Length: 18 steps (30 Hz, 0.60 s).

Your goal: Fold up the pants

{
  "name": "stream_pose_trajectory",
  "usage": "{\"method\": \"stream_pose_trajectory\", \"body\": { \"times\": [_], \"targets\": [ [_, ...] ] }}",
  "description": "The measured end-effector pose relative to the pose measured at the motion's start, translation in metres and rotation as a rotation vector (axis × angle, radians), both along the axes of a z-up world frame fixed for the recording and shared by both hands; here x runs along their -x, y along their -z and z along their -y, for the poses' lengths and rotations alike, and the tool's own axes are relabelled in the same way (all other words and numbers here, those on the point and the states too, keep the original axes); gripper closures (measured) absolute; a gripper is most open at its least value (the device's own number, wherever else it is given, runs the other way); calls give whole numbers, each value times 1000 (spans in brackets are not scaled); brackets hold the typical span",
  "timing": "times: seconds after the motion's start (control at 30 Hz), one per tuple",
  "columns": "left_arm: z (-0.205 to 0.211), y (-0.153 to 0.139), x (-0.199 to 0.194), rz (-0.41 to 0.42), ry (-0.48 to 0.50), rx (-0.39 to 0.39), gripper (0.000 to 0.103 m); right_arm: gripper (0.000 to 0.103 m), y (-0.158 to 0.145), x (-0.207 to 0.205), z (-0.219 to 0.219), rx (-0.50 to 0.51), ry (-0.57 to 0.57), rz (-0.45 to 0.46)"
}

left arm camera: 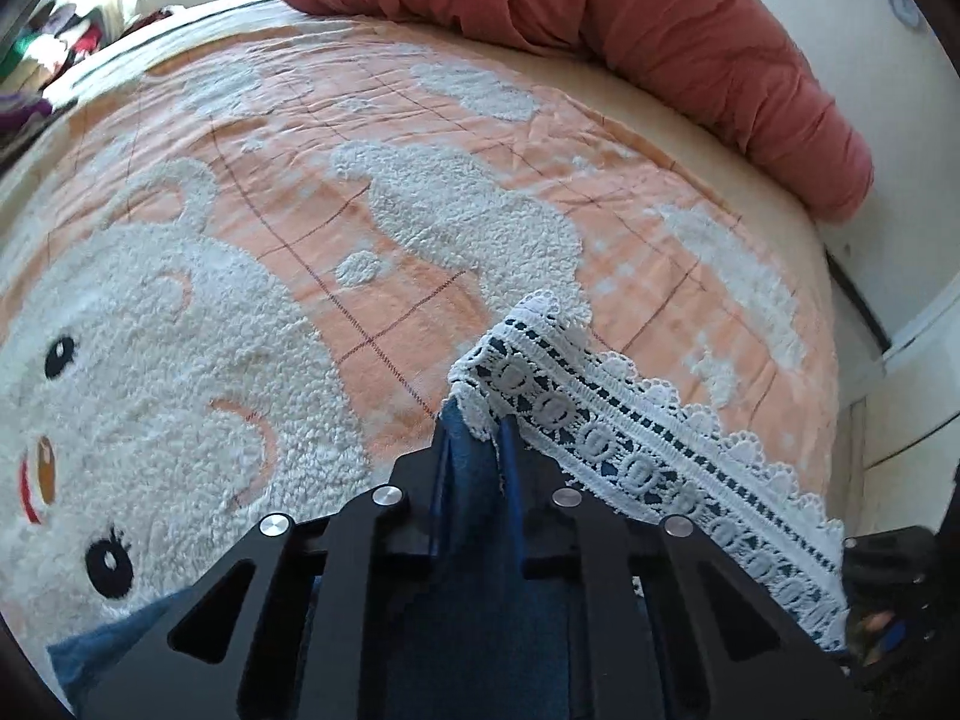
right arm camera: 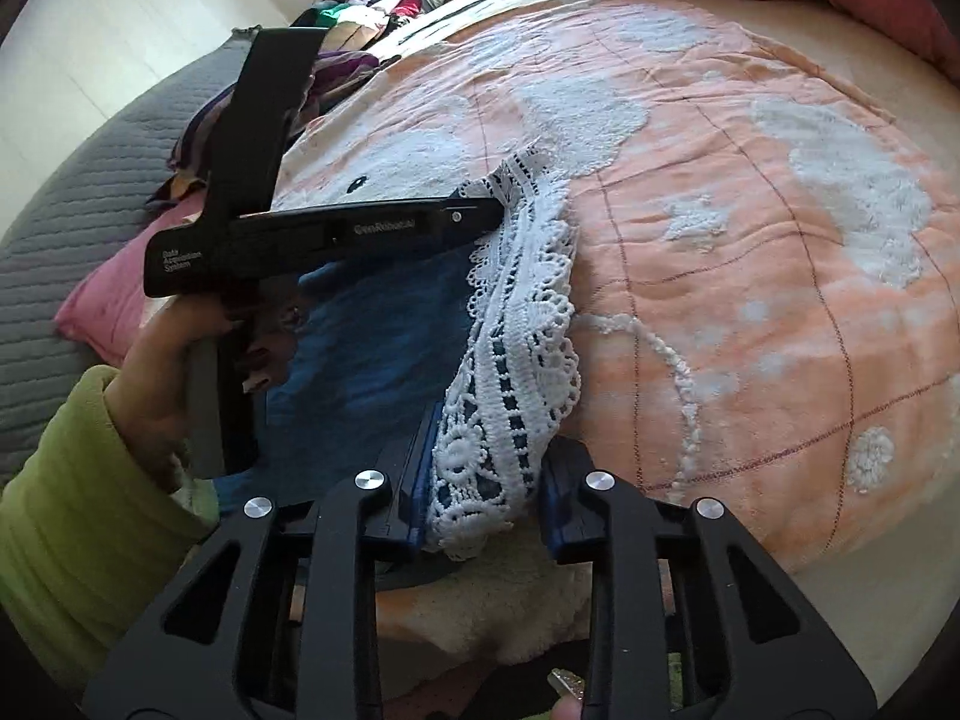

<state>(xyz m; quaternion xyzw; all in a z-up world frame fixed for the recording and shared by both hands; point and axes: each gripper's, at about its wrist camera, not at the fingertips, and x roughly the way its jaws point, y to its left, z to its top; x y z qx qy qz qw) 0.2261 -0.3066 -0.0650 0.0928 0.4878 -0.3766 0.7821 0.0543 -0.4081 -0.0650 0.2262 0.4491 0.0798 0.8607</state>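
The pants are blue (right arm camera: 372, 348) with a wide white lace hem (right arm camera: 516, 324). They hang between my two grippers above an orange blanket. In the left wrist view my left gripper (left arm camera: 477, 426) is shut on the blue cloth (left arm camera: 474, 480) at one end of the lace hem (left arm camera: 630, 438). In the right wrist view my right gripper (right arm camera: 486, 480) is shut on the other end of the lace hem. The left gripper (right arm camera: 480, 207) also shows there from the side, held by a hand in a green sleeve, clamped on the hem's far end.
The orange blanket (left arm camera: 420, 138) with white fluffy bear shapes covers the bed. A rolled red quilt (left arm camera: 630, 30) lies along the far edge. A grey quilt (right arm camera: 78, 210), a pink pillow (right arm camera: 102, 300) and a pile of clothes (right arm camera: 360, 6) lie at the left.
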Motion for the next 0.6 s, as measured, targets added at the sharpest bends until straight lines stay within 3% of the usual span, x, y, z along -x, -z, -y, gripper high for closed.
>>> {"method": "stream_pose_trajectory", "body": {
  "times": [0.17, 0.33, 0.43, 0.6],
  "targets": [
    [-28, -14, -1, -53, -58, 140, 91, 82, -14, 4, -13, -24, -61, 100],
    [-73, -44, 10, -22, -92, 248, 91, 83, -43, 17, -50, 12, -157, 243],
    [-106, -59, 18, 11, -113, 282, 91, 83, -55, 15, -81, 6, -231, 281],
    [-155, -57, 23, -6, -191, 313, 91, 83, -57, 3, -140, 40, -378, 280]
  ]
}}
